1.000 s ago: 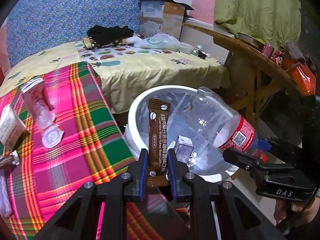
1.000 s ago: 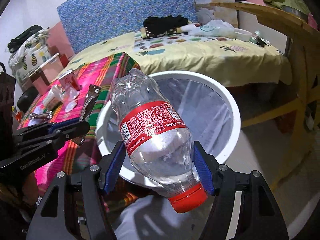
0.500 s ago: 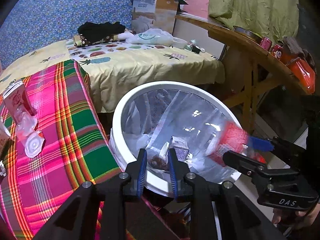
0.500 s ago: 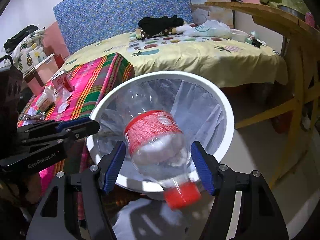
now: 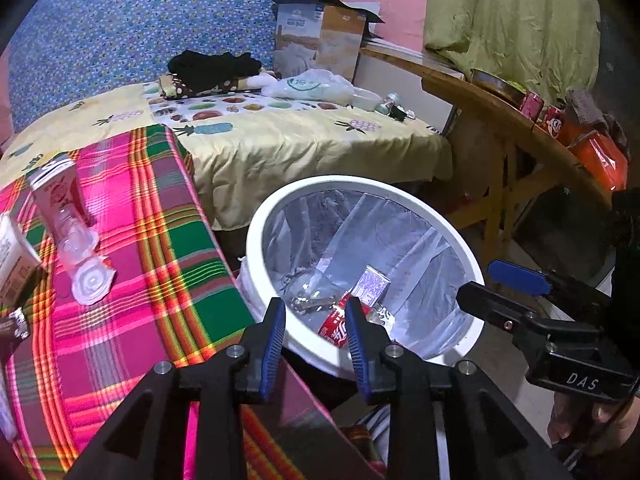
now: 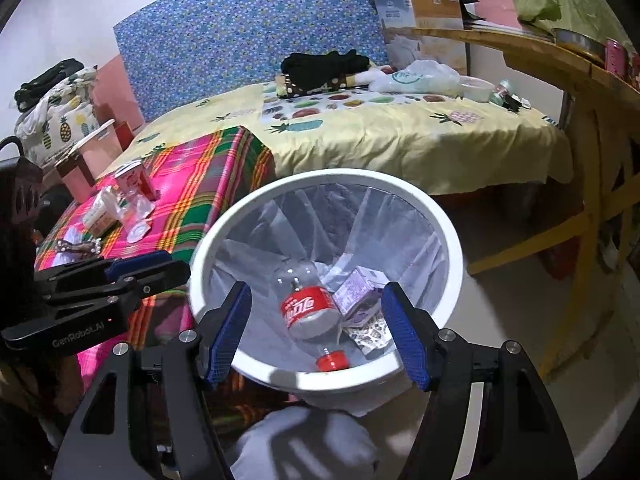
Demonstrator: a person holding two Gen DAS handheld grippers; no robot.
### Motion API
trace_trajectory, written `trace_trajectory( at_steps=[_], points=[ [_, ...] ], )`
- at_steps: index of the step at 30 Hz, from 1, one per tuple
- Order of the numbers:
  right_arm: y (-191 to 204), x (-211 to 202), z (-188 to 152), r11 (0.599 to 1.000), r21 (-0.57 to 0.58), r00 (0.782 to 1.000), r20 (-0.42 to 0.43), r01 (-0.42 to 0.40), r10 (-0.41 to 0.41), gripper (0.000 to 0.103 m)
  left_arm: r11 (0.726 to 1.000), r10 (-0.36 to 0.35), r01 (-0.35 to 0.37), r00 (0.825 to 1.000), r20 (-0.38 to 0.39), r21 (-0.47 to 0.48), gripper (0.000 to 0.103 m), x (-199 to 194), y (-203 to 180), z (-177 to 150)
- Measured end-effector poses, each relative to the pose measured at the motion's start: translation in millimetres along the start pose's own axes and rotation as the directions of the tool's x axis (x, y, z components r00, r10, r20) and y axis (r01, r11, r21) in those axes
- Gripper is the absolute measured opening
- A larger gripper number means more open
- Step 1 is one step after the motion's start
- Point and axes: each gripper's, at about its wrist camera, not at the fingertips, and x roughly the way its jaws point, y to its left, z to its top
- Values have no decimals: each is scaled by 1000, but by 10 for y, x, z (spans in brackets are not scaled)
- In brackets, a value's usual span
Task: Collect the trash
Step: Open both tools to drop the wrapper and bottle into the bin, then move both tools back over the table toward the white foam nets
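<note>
Held the left gripper [image 5: 314,306] just above the near rim of the white bin [image 5: 360,181], jaws parted a little, nothing between them. Held the right gripper [image 6: 317,294] over the same rim from the other side, jaws spread wide and likewise empty.

Found the Coca-Cola bottle [image 6: 308,312] down in the bin, lying on the clear liner [image 6: 400,232] with its red cap toward the near wall, touching a small purple carton [image 6: 356,292] with a patterned scrap [image 6: 368,336] beside it.

Judged both grippers placed for dropping: straight over the opening, so that anything let go would land inside and not on the floor. Judged the wide spread of the right one suited to the bottle's girth, and the narrow gap of the left to something thin.

Saw more trash on the plaid cloth [image 5: 160,248] just beside the bin: a red-and-white carton [image 5: 56,188], seemingly upright; a clear plastic cup [image 5: 78,236] tipped against it; a peeled white lid [image 5: 92,282]; a white box [image 5: 12,256] at the edge of view; a dark wrapper [image 5: 14,326] nearer.

Reckoned the job part done, the cloth not yet cleared. Expected the next move to call for a swing toward the cloth and a gentle squeeze on the cup, probably flimsy and apt to skid or crush. Could not tell whether anything on the yellow bedspread [image 5: 300,140] counted as trash.
</note>
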Motion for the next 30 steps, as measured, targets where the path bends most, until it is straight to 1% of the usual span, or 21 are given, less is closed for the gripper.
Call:
trace_trajectory(
  at_steps=[4,15,20,30],
  points=[
    [83,-37,8,1000,-14,1000,4,-14,14,69,1000,6,-6,1000,15,-24,30,-131,62,-43],
    [383,-143,30,995,-66,997,24,-70,72,69,996,69,-66,997,46,-67,30,-498,264,-205],
    [514,-159,25,992,-87,995,23,-91,93,69,991,108,-104,993,53,-83,30,-630,358,-304],
    [759,-198,-21,983,-121,990,24,-135,139,69,977,187,-177,979,78,-120,30,-902,528,-470]
  ],
)
